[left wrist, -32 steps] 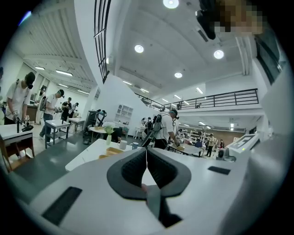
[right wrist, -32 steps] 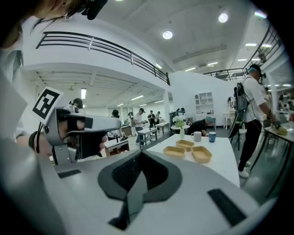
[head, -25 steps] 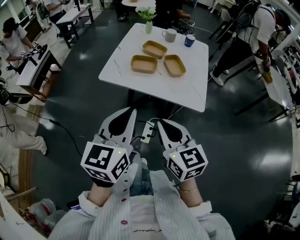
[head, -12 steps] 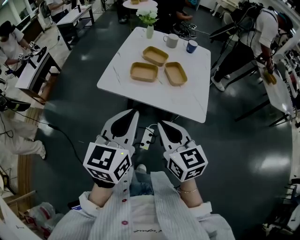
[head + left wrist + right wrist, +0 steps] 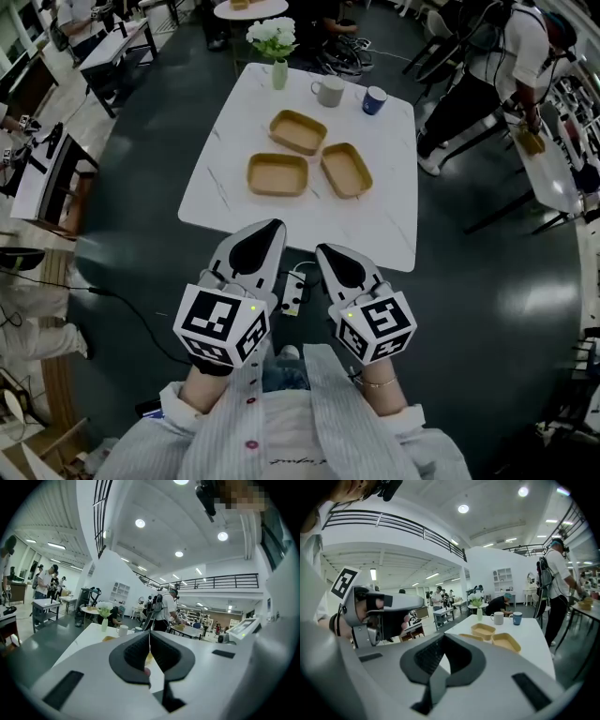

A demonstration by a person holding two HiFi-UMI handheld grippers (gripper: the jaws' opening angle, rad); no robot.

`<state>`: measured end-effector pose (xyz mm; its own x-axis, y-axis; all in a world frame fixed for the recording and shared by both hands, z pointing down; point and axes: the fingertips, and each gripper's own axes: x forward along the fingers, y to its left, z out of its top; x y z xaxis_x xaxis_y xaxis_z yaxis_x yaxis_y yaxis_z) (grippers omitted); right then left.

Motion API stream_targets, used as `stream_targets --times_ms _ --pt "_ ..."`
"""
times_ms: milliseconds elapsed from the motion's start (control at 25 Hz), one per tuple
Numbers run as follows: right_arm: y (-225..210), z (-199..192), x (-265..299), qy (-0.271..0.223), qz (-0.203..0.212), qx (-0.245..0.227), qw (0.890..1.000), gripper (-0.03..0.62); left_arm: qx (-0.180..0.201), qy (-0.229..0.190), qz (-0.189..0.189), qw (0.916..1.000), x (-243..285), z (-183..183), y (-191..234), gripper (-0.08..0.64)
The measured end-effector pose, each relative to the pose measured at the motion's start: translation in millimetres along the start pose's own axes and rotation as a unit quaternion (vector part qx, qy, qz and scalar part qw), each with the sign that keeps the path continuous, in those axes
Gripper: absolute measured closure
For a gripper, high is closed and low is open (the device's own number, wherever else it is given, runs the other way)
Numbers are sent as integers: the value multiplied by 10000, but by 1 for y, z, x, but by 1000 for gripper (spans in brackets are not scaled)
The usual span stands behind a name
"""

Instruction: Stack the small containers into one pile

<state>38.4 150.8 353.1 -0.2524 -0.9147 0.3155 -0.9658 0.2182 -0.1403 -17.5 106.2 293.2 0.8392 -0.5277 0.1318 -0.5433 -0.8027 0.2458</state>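
I hold the left gripper low at 7 o'clock in the head view, close to my body and short of the near edge of the white surface. Its jaws are pressed together with nothing between them. The right gripper sits just beside it at 5 o'clock, jaws likewise fully closed and empty. Neither one touches anything.

The containers I have to stack lie ahead at 12 o'clock, near the middle of the surface, as a loose cluster. The left container is at the cluster's 9 o'clock, the back container at its 12 o'clock, and the right container at its 3 o'clock. All three sit open side up, close together, each flat on the surface and none inside another. Beyond them at the far edge stand a vase of flowers, a grey mug and a blue mug.

As I judge it, the stacking has not begun. No container is lifted or nested, so all of the work is left: I have to reach forward, open a gripper, pick one container and set it into another, then add the third.
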Motion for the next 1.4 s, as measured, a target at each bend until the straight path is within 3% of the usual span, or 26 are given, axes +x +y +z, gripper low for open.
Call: stream_targets --times_ms 520,880,1120,1400 --pt "-41 44 110 -4 -619 279 9977 581 126 303 -694 9970 81 33 84 541" --pt "-65 50 130 -114 -1154 559 9917 581 255 472 -1136 9921 106 37 103 541" --pt "-93 48 129 -76 -1328 664 9889 581 207 570 -1110 9920 127 32 109 541" --pt "-129 46 134 78 -1135 651 9914 581 122 599 -936 9937 164 26 100 541"
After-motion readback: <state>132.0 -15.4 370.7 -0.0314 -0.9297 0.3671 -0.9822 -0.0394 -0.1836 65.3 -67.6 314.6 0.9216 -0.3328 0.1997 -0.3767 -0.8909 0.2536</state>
